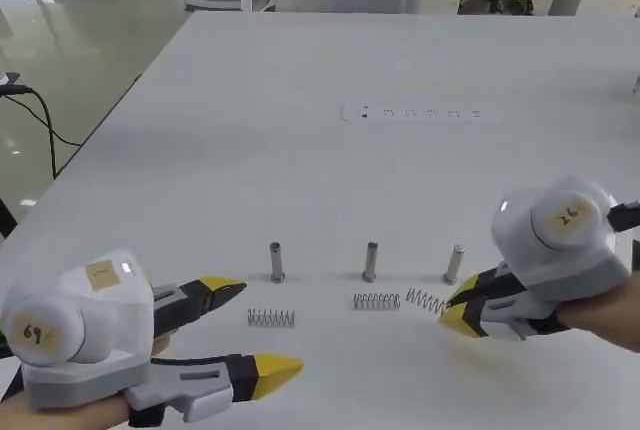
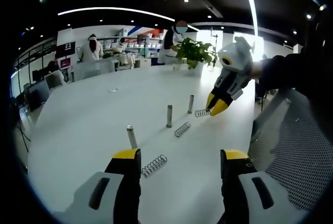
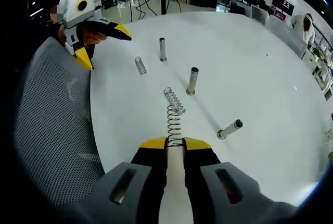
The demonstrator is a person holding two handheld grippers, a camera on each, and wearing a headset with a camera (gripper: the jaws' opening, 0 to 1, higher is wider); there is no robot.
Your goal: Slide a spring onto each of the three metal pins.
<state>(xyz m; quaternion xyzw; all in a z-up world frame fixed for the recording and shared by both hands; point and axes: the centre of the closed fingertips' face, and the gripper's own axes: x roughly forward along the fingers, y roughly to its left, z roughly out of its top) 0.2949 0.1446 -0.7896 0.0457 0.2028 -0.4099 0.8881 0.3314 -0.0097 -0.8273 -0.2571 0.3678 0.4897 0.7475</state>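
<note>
Three upright pins (image 1: 371, 261), one spring (image 3: 175, 122) in right gripper (image 3: 175, 143)

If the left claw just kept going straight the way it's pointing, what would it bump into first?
Probably the nearest spring, lying just ahead of the open left claw. The pin behind it looks off to the side, though depth is unclear.

We log each pin (image 1: 371, 261) as smooth, shiny metal and each spring (image 1: 376, 301) as thin bright wire. The table (image 1: 300, 150) is white, matt and smooth. The left gripper (image 1: 268, 325) and right gripper (image 1: 448, 312) have white plastic housings, black matt bodies and glossy yellow tips. At lower left in the right gripper view, the chair back (image 3: 47, 120) is grey woven mesh.
</note>
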